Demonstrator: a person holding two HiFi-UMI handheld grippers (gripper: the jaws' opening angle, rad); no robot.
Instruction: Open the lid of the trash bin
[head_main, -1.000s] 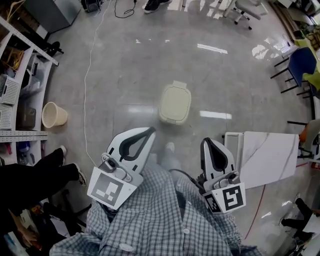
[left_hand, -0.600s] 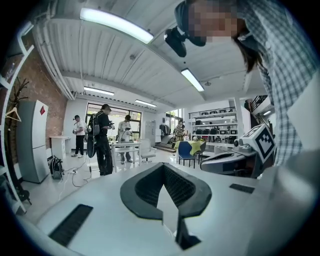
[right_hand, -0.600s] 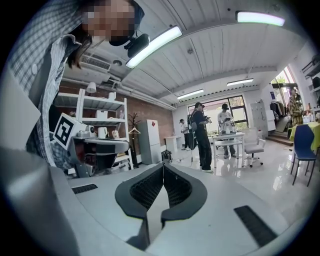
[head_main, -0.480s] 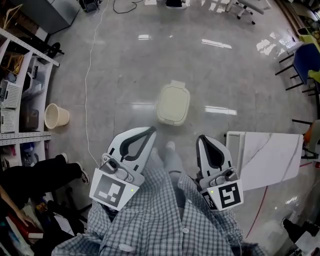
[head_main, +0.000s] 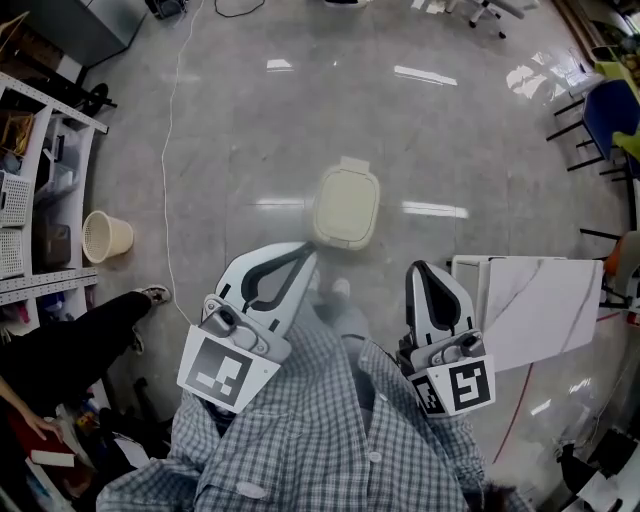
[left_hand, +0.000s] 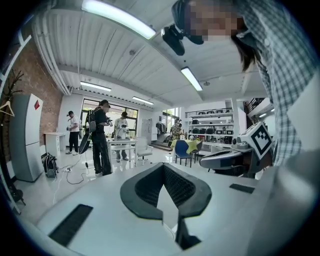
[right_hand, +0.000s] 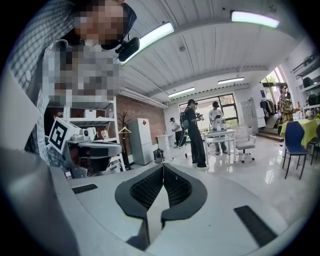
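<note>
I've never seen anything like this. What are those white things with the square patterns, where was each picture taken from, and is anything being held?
There is no robot here. A person in a checked shirt holds a hand tool in each hand, and each tool ends in two jaws. The patterned cubes are part of the tools.

The top-down picture comes from a camera on the person's head. It shows the left gripper and right gripper held near the chest.

The other two pictures come from cameras riding on each gripper, looking along its jaws into the room. In both, the jaws are closed together with nothing between them.

On the floor ahead stands the cream trash bin, its lid shut and untouched. A wicker basket stands to the left.
</note>
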